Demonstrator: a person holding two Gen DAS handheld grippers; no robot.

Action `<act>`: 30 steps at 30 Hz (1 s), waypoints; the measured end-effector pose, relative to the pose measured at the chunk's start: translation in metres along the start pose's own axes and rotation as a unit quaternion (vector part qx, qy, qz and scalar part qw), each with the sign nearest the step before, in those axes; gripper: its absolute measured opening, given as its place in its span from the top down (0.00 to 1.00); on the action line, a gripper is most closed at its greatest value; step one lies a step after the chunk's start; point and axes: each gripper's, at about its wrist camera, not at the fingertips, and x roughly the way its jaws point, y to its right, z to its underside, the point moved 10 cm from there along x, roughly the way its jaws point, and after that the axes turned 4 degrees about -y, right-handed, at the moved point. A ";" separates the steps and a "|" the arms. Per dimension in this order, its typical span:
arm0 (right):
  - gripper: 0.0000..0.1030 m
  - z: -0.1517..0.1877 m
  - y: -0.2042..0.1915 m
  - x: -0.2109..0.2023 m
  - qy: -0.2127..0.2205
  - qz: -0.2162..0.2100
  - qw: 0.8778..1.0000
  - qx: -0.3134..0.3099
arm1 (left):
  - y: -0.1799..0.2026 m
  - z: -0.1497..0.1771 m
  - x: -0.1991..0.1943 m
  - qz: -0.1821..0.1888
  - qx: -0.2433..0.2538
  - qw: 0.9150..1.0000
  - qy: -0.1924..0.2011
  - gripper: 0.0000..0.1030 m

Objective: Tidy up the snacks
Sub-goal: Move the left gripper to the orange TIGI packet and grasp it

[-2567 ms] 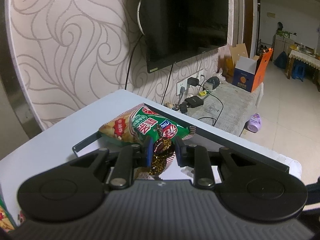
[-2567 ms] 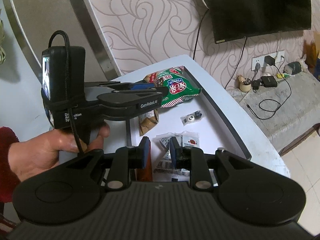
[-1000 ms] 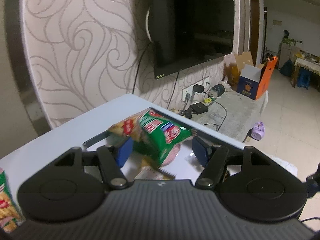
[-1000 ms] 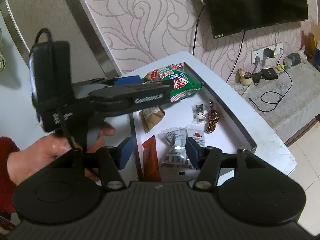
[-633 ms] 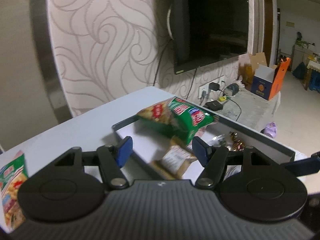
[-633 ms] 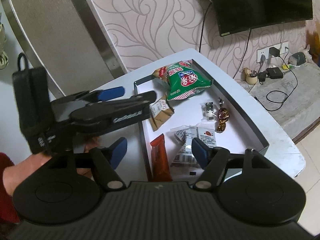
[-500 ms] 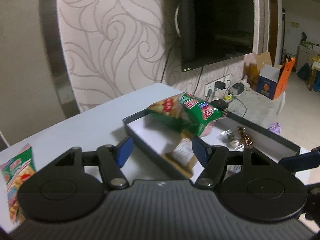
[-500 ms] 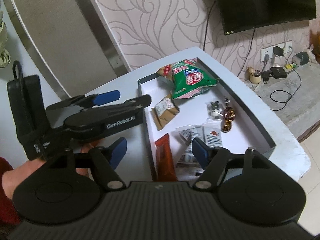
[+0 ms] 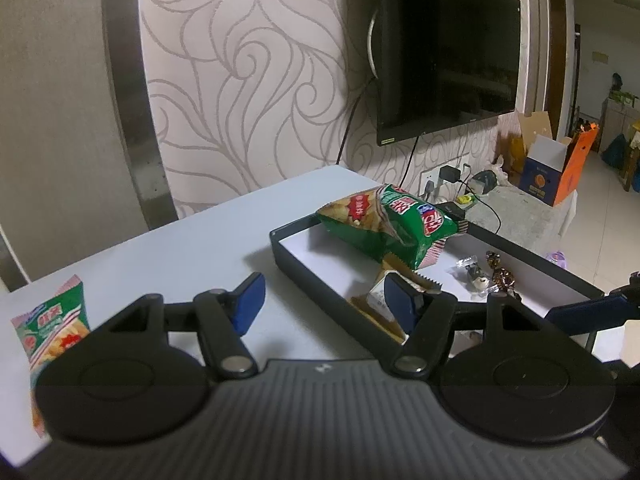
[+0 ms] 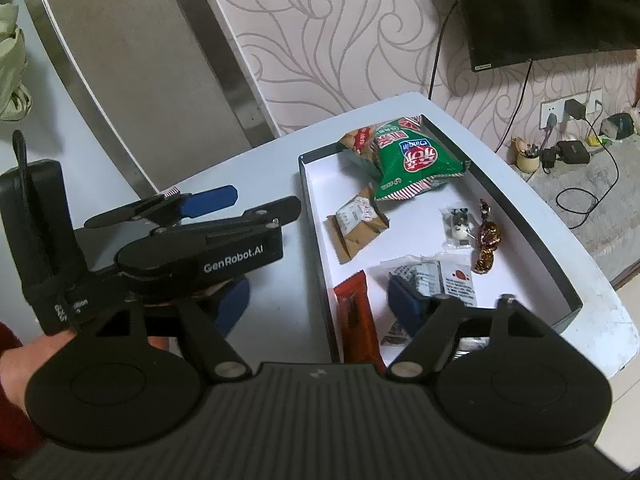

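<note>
Left wrist view: left gripper (image 9: 324,300) jaws wide apart, nothing between them, hovering over the pale table (image 9: 160,256) just at the near left edge of the dark tray (image 9: 298,270). Loose green chip bag (image 9: 52,328) lies on the table at 9 o'clock, outside the tray, well apart from it. Inside the tray at 1 o'clock, a big green snack bag (image 9: 404,226) props on the far corner, overlapping an orange-yellow bag (image 9: 352,210). Brown packet (image 9: 380,300) sits at the tray's near wall, partly behind the right pad. Small clear candy (image 9: 474,274) and a gold-brown wrapped candy (image 9: 500,276) lie side by side at 3 o'clock.

Right wrist view: right gripper (image 10: 320,300) jaws have just been opening, now wide, empty, straddling the tray's left wall (image 10: 316,240). Red bar packet (image 10: 354,312) lies in the tray along that wall at 6 o'clock. White sachets (image 10: 444,284) are beside the right pad. Left gripper (image 10: 240,204) shows at 9 o'clock, held by a hand (image 10: 24,364) with a red sleeve. TV (image 10: 560,8) hangs on the swirl-papered wall at 1 o'clock.
</note>
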 end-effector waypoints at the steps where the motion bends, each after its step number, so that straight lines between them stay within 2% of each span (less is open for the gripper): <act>1: 0.19 0.000 -0.002 0.002 -0.001 0.001 1.000 -0.003 | -0.002 0.000 -0.001 -0.002 -0.001 1.000 0.000 0.34; 7: 0.16 -0.002 -0.011 0.010 -0.003 0.009 1.000 -0.016 | -0.025 0.010 -0.008 -0.025 -0.010 1.000 -0.004 0.34; 13: 0.12 -0.005 -0.004 0.009 0.002 0.016 1.000 -0.004 | -0.053 0.053 -0.011 -0.063 0.028 0.997 -0.027 0.34; 17: 0.12 -0.004 -0.006 0.012 -0.003 0.012 1.000 -0.006 | -0.075 0.074 -0.008 -0.081 0.004 0.996 -0.049 0.34; 23: 0.12 -0.009 -0.034 0.017 -0.004 -0.031 0.999 -0.036 | -0.094 0.084 -0.004 -0.091 -0.019 0.993 -0.066 0.34; 26: 0.12 -0.015 -0.057 0.024 -0.006 -0.060 0.996 -0.059 | -0.093 0.084 0.004 -0.090 -0.013 0.993 -0.079 0.34; 28: 0.12 -0.021 -0.073 0.031 -0.003 -0.068 0.994 -0.084 | -0.090 0.083 0.007 -0.085 -0.008 0.993 -0.080 0.39; 30: 0.12 -0.029 -0.086 0.038 0.003 -0.071 0.992 -0.107 | -0.086 0.085 0.003 -0.072 -0.010 0.994 -0.081 0.60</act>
